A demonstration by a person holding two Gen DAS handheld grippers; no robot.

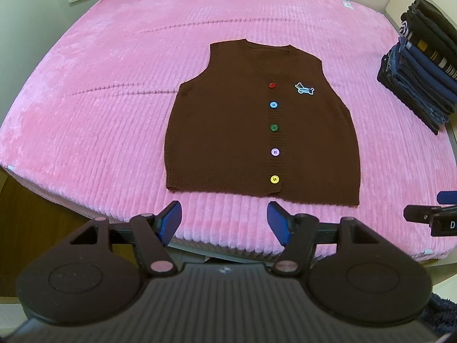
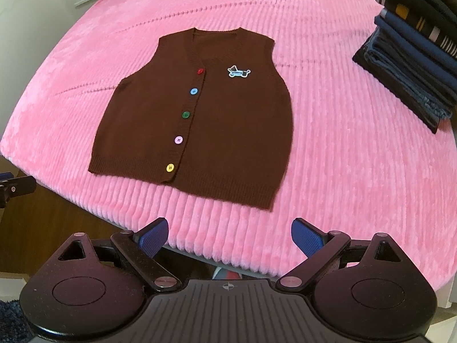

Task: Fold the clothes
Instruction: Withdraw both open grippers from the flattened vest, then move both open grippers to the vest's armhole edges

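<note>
We see a brown vest point(image 1: 257, 131) lying flat and face up on a pink ribbed blanket point(image 1: 114, 85), hem toward us and V-neck at the far end. It is buttoned, with 5 buttons running down its front: red point(image 1: 272, 85) at the top, then blue point(image 1: 273, 105), green point(image 1: 274, 127), lilac point(image 1: 274, 152) and yellow point(image 1: 274, 179) just above the hem. A small dog patch point(image 1: 304, 88) sits on the chest, right of the red button. In the left wrist view our left gripper point(image 1: 224, 223) hangs over the near edge of the blanket with its jaws wide apart and nothing between them, its blue pads point(image 1: 171, 221) just short of the vest's hem and not touching it. In the right wrist view our right gripper point(image 2: 230, 238) is likewise spread wide and empty, over the blanket's near edge, and the vest point(image 2: 200, 120) lies ahead of it and a little to the left, with bare blanket between pads and hem. At the far right of the blanket stands a stack of folded dark clothes point(image 1: 422, 71), well apart from the vest. The tip of the right gripper shows at the right edge of the left view, and the left one at the left edge of the right view.
</note>
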